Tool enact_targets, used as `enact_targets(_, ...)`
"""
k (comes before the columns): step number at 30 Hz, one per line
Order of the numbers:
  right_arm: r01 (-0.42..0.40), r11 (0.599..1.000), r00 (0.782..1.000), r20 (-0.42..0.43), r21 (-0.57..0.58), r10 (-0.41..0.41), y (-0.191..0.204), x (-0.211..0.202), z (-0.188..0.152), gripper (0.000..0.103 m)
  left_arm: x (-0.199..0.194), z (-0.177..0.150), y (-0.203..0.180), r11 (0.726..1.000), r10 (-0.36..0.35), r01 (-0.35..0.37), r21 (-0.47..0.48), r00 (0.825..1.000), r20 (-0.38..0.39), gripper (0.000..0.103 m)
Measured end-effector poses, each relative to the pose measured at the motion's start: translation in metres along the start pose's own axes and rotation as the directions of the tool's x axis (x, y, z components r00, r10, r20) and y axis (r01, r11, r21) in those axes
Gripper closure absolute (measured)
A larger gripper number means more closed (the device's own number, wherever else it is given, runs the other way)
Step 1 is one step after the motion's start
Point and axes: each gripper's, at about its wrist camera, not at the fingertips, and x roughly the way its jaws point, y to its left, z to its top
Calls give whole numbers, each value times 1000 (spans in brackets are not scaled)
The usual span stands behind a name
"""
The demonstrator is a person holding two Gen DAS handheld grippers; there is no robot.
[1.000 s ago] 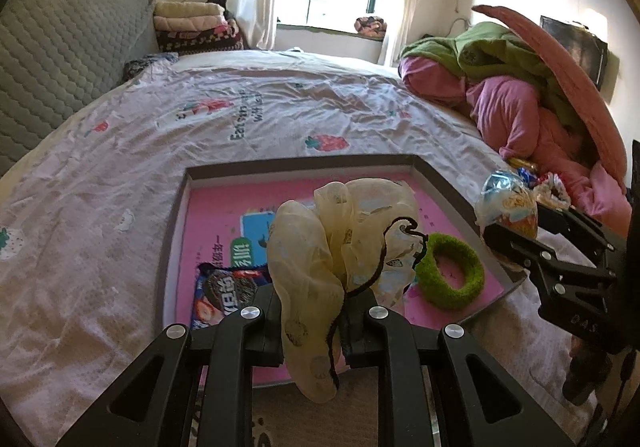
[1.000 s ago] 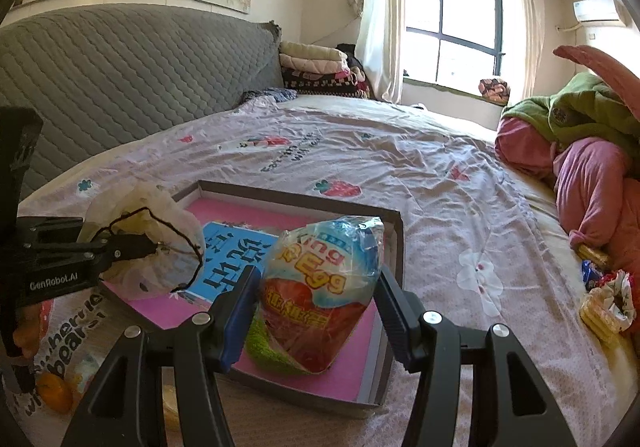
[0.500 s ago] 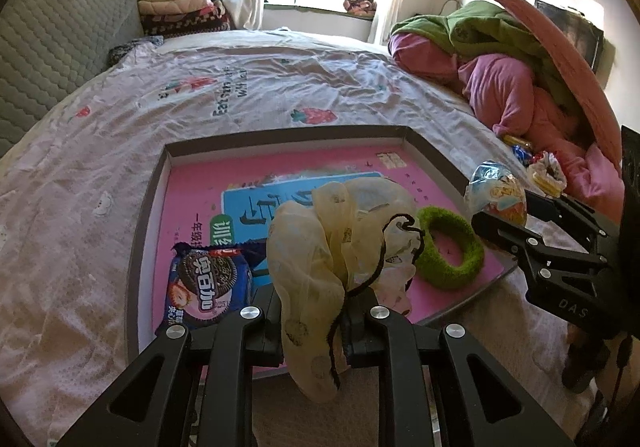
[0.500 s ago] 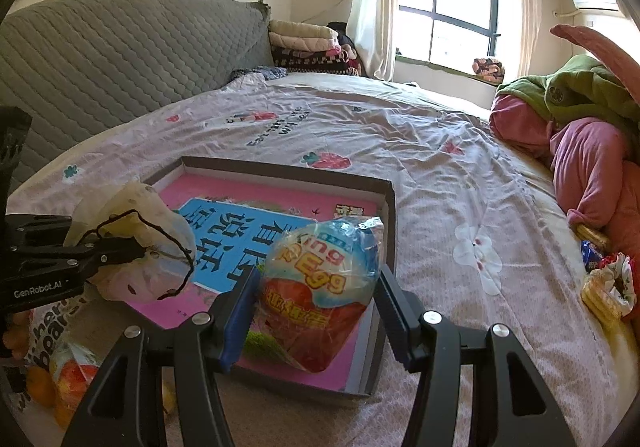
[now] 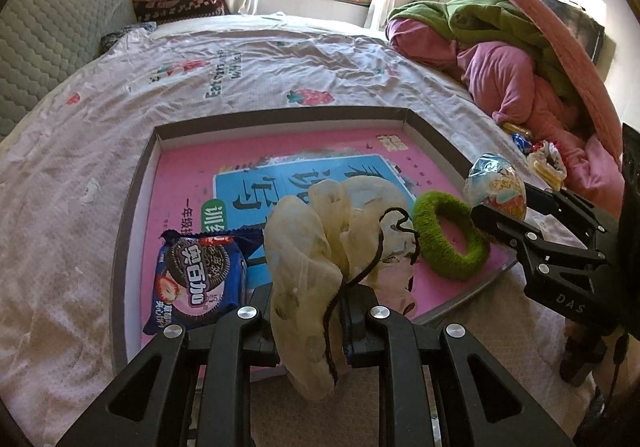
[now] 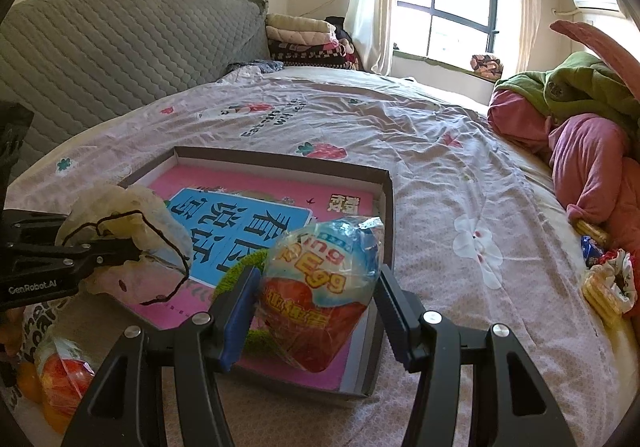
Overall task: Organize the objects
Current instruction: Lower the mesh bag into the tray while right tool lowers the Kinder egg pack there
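Your left gripper is pinched shut on a cream scrunchie with a dark cord looped over it; the fabric bulges above and hangs below the closed jaws, over the near edge of the grey tray that lies on the bed. Your right gripper is clamped on a wrapped toy egg, its jaws spread about as wide as the egg and pressing both sides, held above the tray's near right corner.

From your left wrist camera you can see what the other view hides: a blue cookie packet lying flat at the tray's near left corner, and the whole green ring lying on the pink book cover by the right edge, just beside the scrunchie. That camera also shows the right gripper from the side, with the egg at its tip above the tray's right rim.

From your right wrist camera the green ring shows only as a sliver behind the fingers and the egg. This view adds a bag of orange snacks on the bed outside the tray's near left corner, below the left gripper, and loose wrapped snacks on the bed well to the right, near the pink bedding.
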Motion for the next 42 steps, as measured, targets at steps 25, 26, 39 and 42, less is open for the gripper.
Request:
enact_targets(25,-5,1000,999,-40,-27,4,7,14,-6,45,18,12,22,993,-48,43,-108,998,-43,79)
enact_targets(26,-4,1000,999,-39,-26,3,7,14,-6,45,19,12,22,993,-49,44,-108,998,-49,79)
enact_targets(39,-23,1000,998,-52,-15,22,8,14,-6,45,20,9,12,997,-37,30,-77,995,-95,54)
enact_targets(42,-29,1000,998,-54,-11,29,9,13,-6,45,20,9,13,995,-56,45,-93,991,-121,53)
